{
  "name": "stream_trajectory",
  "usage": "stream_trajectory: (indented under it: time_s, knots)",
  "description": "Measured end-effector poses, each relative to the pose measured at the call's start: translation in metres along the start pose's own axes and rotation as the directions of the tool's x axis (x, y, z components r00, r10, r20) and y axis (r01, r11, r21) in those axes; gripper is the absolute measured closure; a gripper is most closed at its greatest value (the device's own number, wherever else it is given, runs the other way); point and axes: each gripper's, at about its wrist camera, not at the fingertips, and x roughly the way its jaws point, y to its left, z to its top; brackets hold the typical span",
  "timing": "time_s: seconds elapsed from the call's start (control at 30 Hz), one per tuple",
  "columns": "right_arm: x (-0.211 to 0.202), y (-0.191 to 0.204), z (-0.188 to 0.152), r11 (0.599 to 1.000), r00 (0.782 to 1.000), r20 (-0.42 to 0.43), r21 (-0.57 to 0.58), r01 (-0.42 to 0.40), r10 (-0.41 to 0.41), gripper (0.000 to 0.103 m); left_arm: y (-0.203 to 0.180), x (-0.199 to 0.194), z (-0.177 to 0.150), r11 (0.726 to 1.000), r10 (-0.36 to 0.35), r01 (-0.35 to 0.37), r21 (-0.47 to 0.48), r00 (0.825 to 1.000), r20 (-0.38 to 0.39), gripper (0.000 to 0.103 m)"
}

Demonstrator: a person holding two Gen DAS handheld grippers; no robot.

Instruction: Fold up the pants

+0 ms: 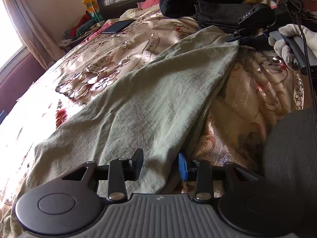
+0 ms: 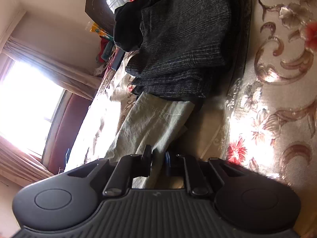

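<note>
Across the bed, a floral bedspread (image 1: 111, 63) covers everything and serves as the folding surface. Pale green pants (image 1: 150, 103) lie stretched diagonally on it, one end near the left wrist camera, the far end just beside a stack of dark grey folded garments (image 1: 216, 15) toward the headboard. Judging by that stack, finished items go there and this pair is the one in work.

Right gripper (image 2: 158, 162) is at the far end of the pants, rolled on its side, held by a gloved hand (image 1: 291, 43). Jaws narrow, with a small gap. Cloth edge sits in or just past that gap; pads don't look pressed on it. My read is that it sets this end down flat, low to the bed so the fabric doesn't flop.

Left gripper (image 1: 161, 167) hovers over the near end, angled down. Jaws partly open, fabric under and between the fingers; whether they touch it I can't tell, but nothing is clamped. Likely positioned to pin or pick up this end for the next fold.

Phone (image 1: 118, 26) lies flat on the spread well apart from the pants, out of the way.

Fold looks early: pants are still at full length.
</note>
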Motion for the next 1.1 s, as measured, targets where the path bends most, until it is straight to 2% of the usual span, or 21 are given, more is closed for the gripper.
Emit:
stream_trajectory:
  time_s: [0.13,0.2,0.3,0.43,0.47,0.57,0.6,0.67,0.7,0.83,0.87,0.93,1.0,1.07,1.1]
  knots:
    - [-0.002,-0.004,-0.003,0.993,0.994,0.032,0.06,-0.103,0.101,0.067,0.002,-0.002,0.0,1.0,-0.003,0.003,-0.006,1.0,0.001,0.051]
    - [-0.009,-0.009,-0.009,0.981,0.986,0.035,0.1,-0.165,0.162,0.066,0.002,-0.002,-0.001,1.0,-0.003,0.003,-0.006,1.0,0.003,0.051]
    - [-0.009,-0.006,-0.02,0.975,0.978,-0.024,0.091,-0.203,0.206,0.065,0.001,-0.001,-0.002,1.0,-0.003,0.003,-0.007,1.0,0.009,0.051]
    - [0.008,0.005,-0.032,0.98,0.98,-0.05,0.051,-0.19,0.193,0.065,0.003,0.0,-0.002,1.0,-0.006,0.006,-0.014,1.0,0.005,0.05]
    - [0.013,0.004,-0.032,0.978,0.979,-0.041,0.073,-0.194,0.197,0.066,0.003,0.0,-0.002,1.0,-0.005,0.005,-0.014,1.0,0.005,0.05]
    - [0.023,0.003,-0.029,0.966,0.976,-0.003,0.142,-0.214,0.217,0.083,0.002,-0.001,-0.001,1.0,-0.001,0.001,-0.016,1.0,0.002,0.049]
    - [0.022,-0.002,-0.025,0.958,0.976,0.023,0.186,-0.217,0.216,0.097,0.002,-0.002,0.0,1.0,0.001,-0.001,-0.013,1.0,0.001,0.049]
    - [0.016,-0.007,-0.02,0.922,0.96,0.073,0.267,-0.281,0.272,0.098,0.002,-0.003,0.001,1.0,-0.003,0.003,-0.012,1.0,0.002,0.049]
    - [0.008,-0.003,-0.018,0.91,0.949,0.099,0.272,-0.314,0.299,0.098,0.001,-0.003,0.002,1.0,-0.006,0.007,-0.015,1.0,0.003,0.049]
    - [-0.026,0.019,-0.013,0.905,0.921,0.159,0.187,-0.383,0.357,0.098,-0.006,-0.005,0.005,1.0,-0.026,0.027,-0.002,0.999,0.022,0.049]
    - [-0.032,0.019,-0.013,0.908,0.921,0.168,0.179,-0.378,0.35,0.098,-0.008,-0.006,0.006,0.999,-0.035,0.035,0.002,0.999,0.029,0.049]
    - [-0.038,0.012,-0.013,0.938,0.942,0.177,0.15,-0.313,0.286,0.098,-0.01,-0.006,0.006,0.998,-0.06,0.06,-0.006,0.998,0.033,0.049]
    - [-0.024,-0.004,-0.012,0.966,0.981,0.097,0.179,-0.184,0.169,0.095,-0.009,-0.006,0.006,0.998,-0.068,0.068,-0.005,0.997,0.037,0.049]
    - [-0.013,-0.015,-0.013,0.955,0.98,0.046,0.222,-0.197,0.192,0.093,-0.005,-0.01,0.007,0.998,-0.062,0.063,-0.016,0.997,0.047,0.048]
    - [-0.01,-0.014,-0.013,0.955,0.981,0.051,0.223,-0.194,0.187,0.089,-0.001,-0.013,0.006,0.997,-0.06,0.062,-0.038,0.997,0.052,0.048]
